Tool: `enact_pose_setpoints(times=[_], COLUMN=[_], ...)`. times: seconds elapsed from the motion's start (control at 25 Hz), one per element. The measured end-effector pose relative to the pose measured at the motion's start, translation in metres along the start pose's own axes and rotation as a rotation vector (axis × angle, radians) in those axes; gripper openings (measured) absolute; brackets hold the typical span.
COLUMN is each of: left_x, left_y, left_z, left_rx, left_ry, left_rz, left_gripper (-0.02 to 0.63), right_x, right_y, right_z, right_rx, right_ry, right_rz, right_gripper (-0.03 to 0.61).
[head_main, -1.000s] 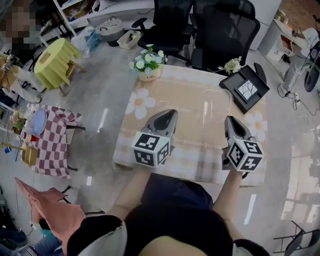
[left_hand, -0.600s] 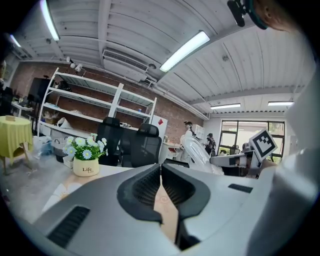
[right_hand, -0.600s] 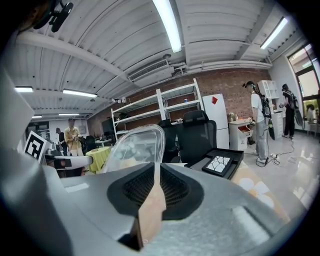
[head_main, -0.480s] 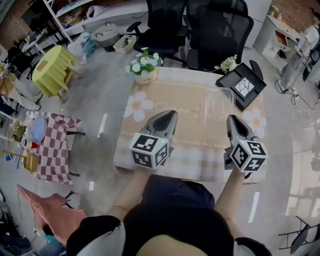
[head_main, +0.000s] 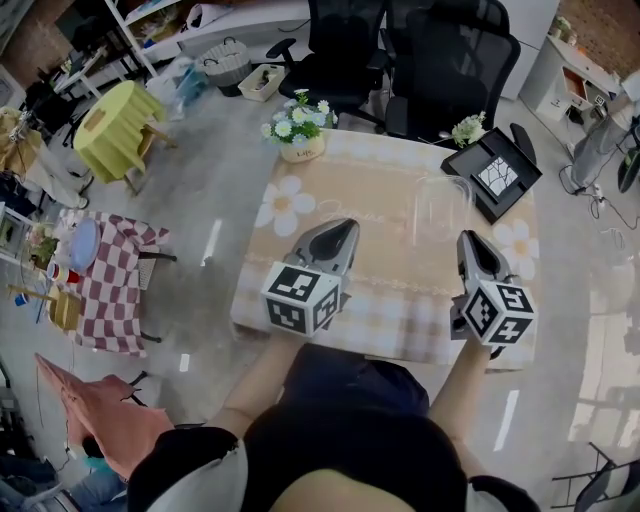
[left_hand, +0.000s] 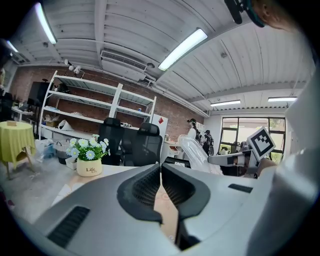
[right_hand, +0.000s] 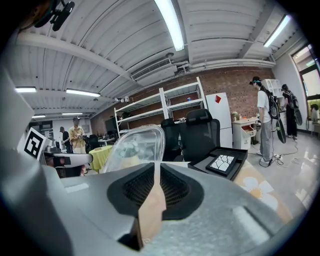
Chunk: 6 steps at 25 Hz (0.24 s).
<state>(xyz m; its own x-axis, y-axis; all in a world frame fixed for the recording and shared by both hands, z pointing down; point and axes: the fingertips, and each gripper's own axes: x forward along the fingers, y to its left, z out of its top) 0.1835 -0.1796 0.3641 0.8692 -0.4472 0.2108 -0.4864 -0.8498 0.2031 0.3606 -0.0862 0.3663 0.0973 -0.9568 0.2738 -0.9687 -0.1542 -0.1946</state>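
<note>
Both grippers hover over a table with a beige flowered cloth (head_main: 380, 215). My left gripper (head_main: 345, 228) is over the middle of the cloth, jaws closed together with nothing between them. My right gripper (head_main: 467, 240) is at the right side, also shut and empty. A clear plastic container (head_main: 438, 210) stands upright just ahead and left of the right gripper; it shows close in the right gripper view (right_hand: 134, 146) and farther off in the left gripper view (left_hand: 192, 152). A pot of white flowers (head_main: 297, 128) sits at the far left corner, also the flower pot (left_hand: 89, 159).
A black tray (head_main: 494, 175) with a cracked-pattern tile lies at the far right corner, beside a small flower sprig (head_main: 466, 130). Two black office chairs (head_main: 440, 60) stand behind the table. A yellow stool (head_main: 112, 125) and a checked cloth table (head_main: 100, 285) are at left. People stand in the room's background.
Both grippers stay nearly where they were, shut throughout. Only the head camera's view has shifted slightly.
</note>
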Motion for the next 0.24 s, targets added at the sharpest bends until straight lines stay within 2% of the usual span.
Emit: enact_pose_setpoints(times=[0.24], left_x=[0.0002], left_y=[-0.0010], left_z=[0.0002], left_rx=[-0.004], left_ry=[-0.005], left_rz=[0.006], left_gripper=[0.018], right_x=[0.0037], right_y=[0.0034], right_z=[-0.0029], right_rx=[0.005], right_ry=[0.004], right_rz=[0.020], right_gripper=[0.040])
